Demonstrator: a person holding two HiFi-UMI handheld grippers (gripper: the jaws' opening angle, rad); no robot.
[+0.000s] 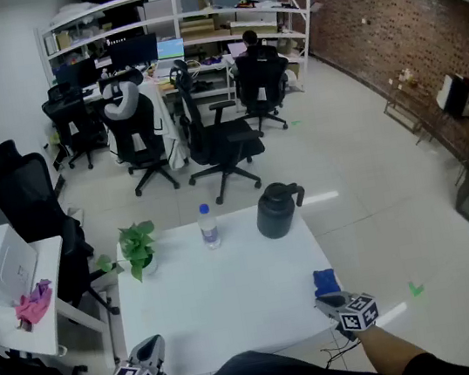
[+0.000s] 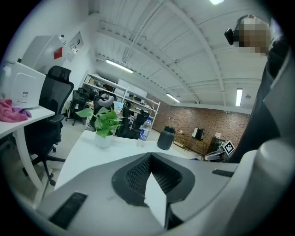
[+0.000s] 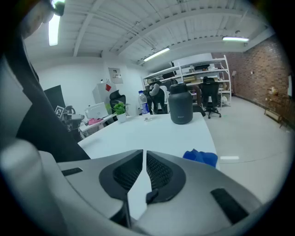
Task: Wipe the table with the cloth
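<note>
Blue cloth: a small crumpled heap is seen on the white table, close to its right edge at the near end. It is not held by anything.
Right gripper: it is held just near of the cloth. Its jaws are drawn almost together, only a thin slit is left, and nothing is between them.
Left gripper: it is held at the table's near left corner. Its jaws are pressed together and nothing is gripped.
Risk at the cloth: since the jaws are so narrow, the cloth could be nudged rather than grasped. Because it lies so close to the right edge, it could be pushed off onto the floor.
Risk at the far end: if long wiping strokes are made, the water bottle, the dark jug or the potted plant could be struck. The slim bottle is judged the easiest to topple.
Count on the table: one blue cloth, one bottle, one jug and one plant.
Count of tools: two grippers.
Count at the left: one side desk, on which one pink cloth is laid.
</note>
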